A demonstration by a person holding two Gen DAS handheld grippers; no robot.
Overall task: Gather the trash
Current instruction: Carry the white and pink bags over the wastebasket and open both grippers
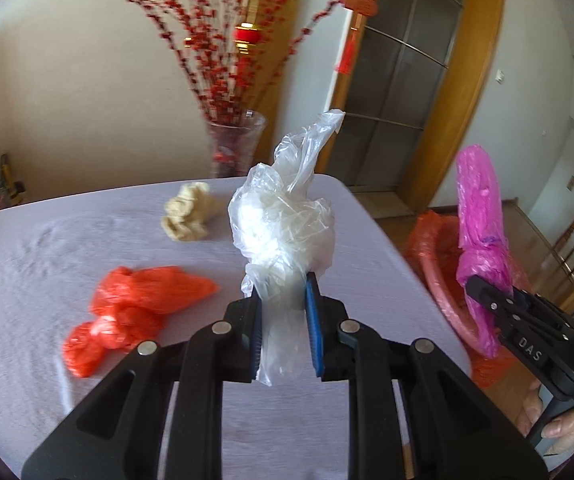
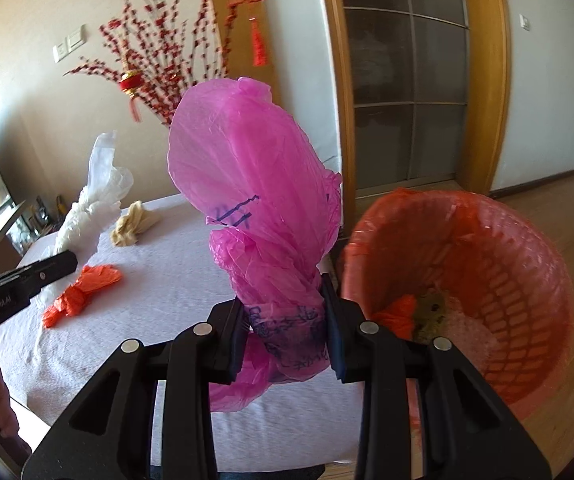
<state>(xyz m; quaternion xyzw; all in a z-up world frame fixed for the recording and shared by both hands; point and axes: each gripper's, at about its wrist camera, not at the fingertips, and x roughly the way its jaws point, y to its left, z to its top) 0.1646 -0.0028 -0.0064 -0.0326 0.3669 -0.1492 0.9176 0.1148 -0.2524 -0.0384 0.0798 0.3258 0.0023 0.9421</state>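
- The left gripper (image 1: pixel 283 328), a black two-finger claw with blue pads (image 1: pixel 314 332), is clenched on a crumpled clear plastic bag (image 1: pixel 283 216), which is held upright above the table.
- In the right wrist view the same clear plastic bag (image 2: pixel 95 196) is seen at the left, pinched at its lower end by the left gripper (image 2: pixel 67 262).
- The right gripper (image 2: pixel 285 332) is clamped on the twisted neck of a magenta plastic bag (image 2: pixel 247 184) marked with dark blue writing; the bag's bulk stands above the fingers and a loose tail hangs below them.
- In the left wrist view the magenta plastic bag (image 1: pixel 481 232) is seen at the right, past the table's edge and in front of the bin, gripped low down by the right gripper (image 1: pixel 477 284).
- A round red slatted plastic bin (image 2: pixel 535 280), lined with a red bag, stands on the wooden floor just beside the table; scraps of red plastic and some greenish waste lie at its bottom.
- A crumpled orange-red plastic bag (image 1: pixel 135 308) lies on the pale lilac tablecloth (image 1: pixel 47 264), to the left of the left gripper.
- A wad of beige crumpled paper (image 1: pixel 189 216) lies farther back on the cloth, near the far edge.
- A clear glass vase (image 1: pixel 235 148) of red berry branches stands behind the table.
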